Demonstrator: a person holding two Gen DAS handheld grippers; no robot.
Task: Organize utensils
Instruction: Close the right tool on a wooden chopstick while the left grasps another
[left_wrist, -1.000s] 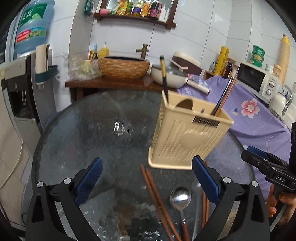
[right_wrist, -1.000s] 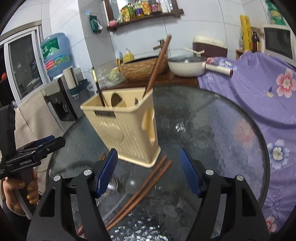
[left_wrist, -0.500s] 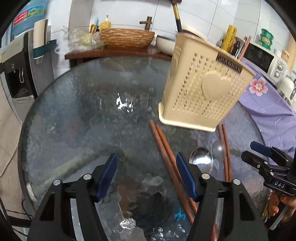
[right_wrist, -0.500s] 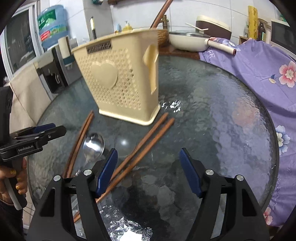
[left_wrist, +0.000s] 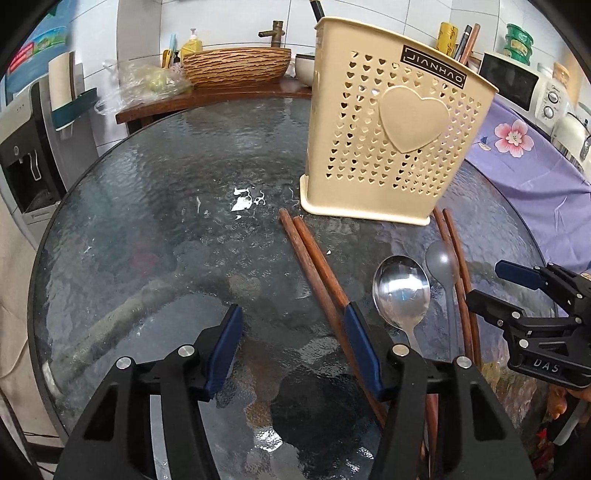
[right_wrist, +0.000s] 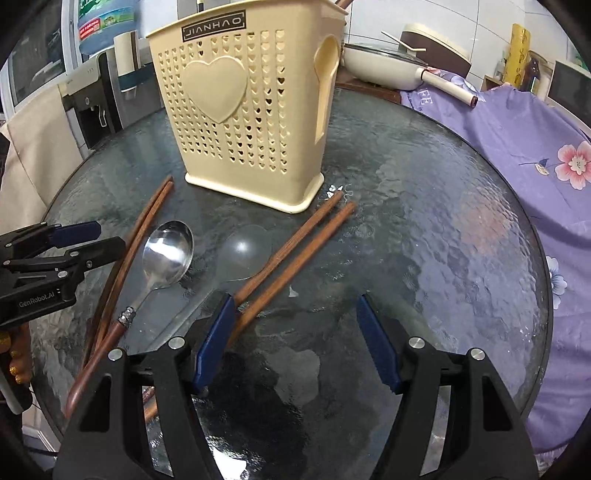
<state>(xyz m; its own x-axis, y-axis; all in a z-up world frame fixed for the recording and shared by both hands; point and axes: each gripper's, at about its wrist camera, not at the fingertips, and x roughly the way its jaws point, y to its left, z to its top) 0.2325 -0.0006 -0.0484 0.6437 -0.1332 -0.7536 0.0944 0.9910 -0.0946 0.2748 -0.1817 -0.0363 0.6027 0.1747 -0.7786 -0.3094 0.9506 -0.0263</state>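
Observation:
A cream perforated utensil holder (left_wrist: 395, 140) (right_wrist: 251, 110) stands on the round glass table (left_wrist: 166, 229), with a few utensils standing in it. In front of it lie a pair of brown chopsticks (left_wrist: 317, 269) (right_wrist: 295, 251), a steel spoon (left_wrist: 402, 291) (right_wrist: 166, 254) and a second chopstick pair (left_wrist: 458, 273) (right_wrist: 125, 266). My left gripper (left_wrist: 293, 347) is open and empty, low over the table, its right finger above the near chopstick pair. My right gripper (right_wrist: 297, 343) is open and empty, its left finger over the same pair.
A purple flowered cloth (right_wrist: 535, 155) covers the counter right of the table. A wooden bench with a woven basin (left_wrist: 236, 66) and a pan (right_wrist: 384, 62) stands behind. A water dispenser (left_wrist: 26, 147) stands at the left.
Both grippers have come down and closer to the table and the utensils. The holder now looms larger. Both stay open.

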